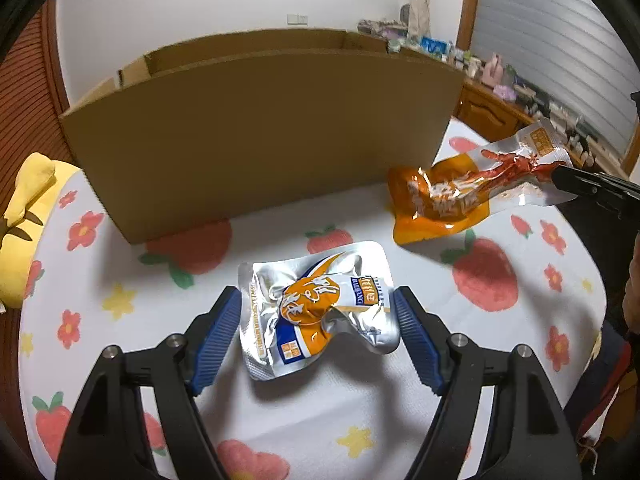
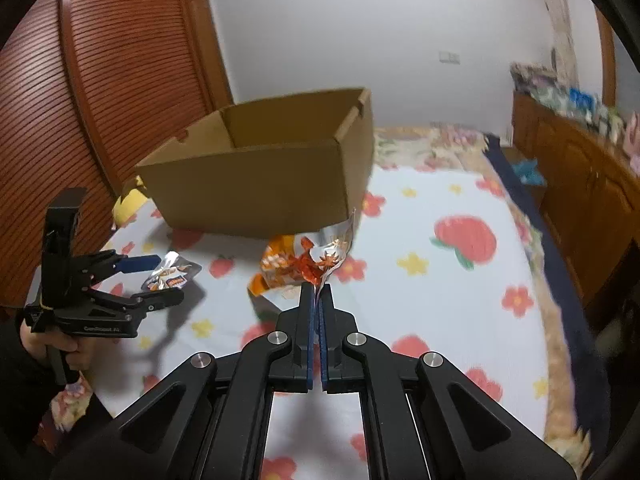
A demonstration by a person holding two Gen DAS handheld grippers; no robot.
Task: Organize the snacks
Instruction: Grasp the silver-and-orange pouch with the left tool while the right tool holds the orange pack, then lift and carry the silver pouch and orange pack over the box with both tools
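At the far left of the bed, a yellow plush toy (image 1: 28, 200) lies beside the white bedsheet (image 1: 340, 412) printed with strawberries and flowers. Just right of it, on the far part of the sheet, stands an open cardboard box (image 1: 260, 136), its long plain side facing the near edge.

Near the middle, the left gripper (image 1: 318, 336) hovers over a silver and orange snack pouch (image 1: 316, 312) that lies flat on the sheet. Its blue pads (image 1: 218, 340) stand well apart, one on each side of the pouch, very close to its edges but not visibly pressing it, so the pouch rests loose on the sheet between open jaws. The right wrist view shows a hand (image 2: 60, 344) holding this gripper by its handle at the left.

Further right, the right gripper (image 2: 319, 292) is closed tight, its blue pads pinching the silver sealed edge of an orange snack packet (image 1: 460, 196). The packet hangs from that pinched end, tilted, with its orange lower end at or just above the sheet, near the box's right corner but apart from it. At the far right, a wooden cabinet (image 2: 568, 176) along the wall carries a row of small items too blurred to tell.
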